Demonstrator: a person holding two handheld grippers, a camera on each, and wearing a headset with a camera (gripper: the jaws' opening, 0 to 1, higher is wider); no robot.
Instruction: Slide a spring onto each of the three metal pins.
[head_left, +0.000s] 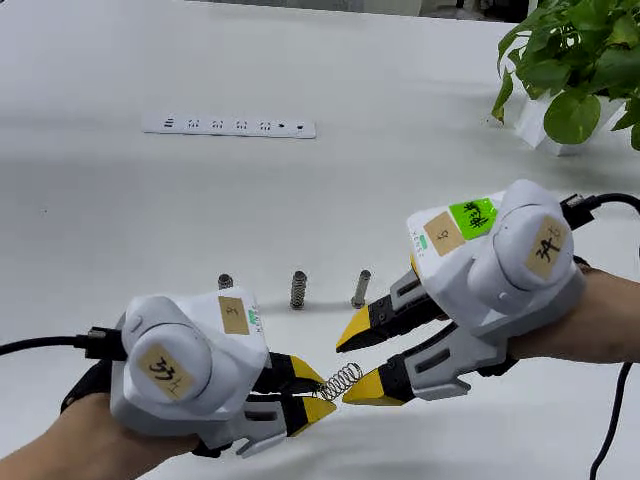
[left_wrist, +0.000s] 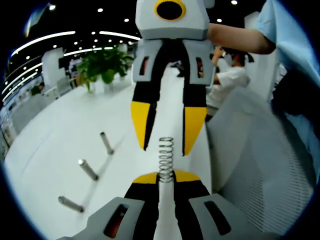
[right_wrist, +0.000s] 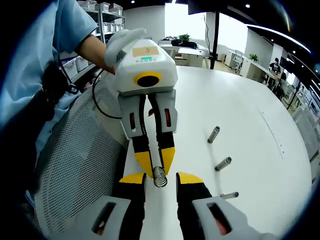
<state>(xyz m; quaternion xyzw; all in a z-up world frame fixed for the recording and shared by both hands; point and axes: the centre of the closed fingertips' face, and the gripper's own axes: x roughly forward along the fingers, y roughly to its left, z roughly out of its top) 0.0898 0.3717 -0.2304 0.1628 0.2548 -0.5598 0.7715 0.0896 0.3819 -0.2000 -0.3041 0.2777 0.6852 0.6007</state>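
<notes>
My left gripper (head_left: 320, 392) is shut on one end of a small steel spring (head_left: 342, 380), which sticks out toward the right gripper (head_left: 347, 372). The right gripper is open, with its yellow-tipped jaws on either side of the spring's free end. In the left gripper view the spring (left_wrist: 166, 157) rises from my own tips between the right gripper's (left_wrist: 165, 146) spread jaws. Three upright pins stand just beyond: the left pin (head_left: 225, 282) and middle pin (head_left: 298, 290) look ribbed with springs, the right pin (head_left: 361, 288) looks bare. The bare pin (right_wrist: 229, 195) lies nearest in the right gripper view.
A white power strip (head_left: 230, 126) lies far back on the white table (head_left: 120, 210). A potted plant (head_left: 575, 60) stands at the back right. Black cables trail from both grippers. A mesh chair (right_wrist: 75, 150) sits by the table edge.
</notes>
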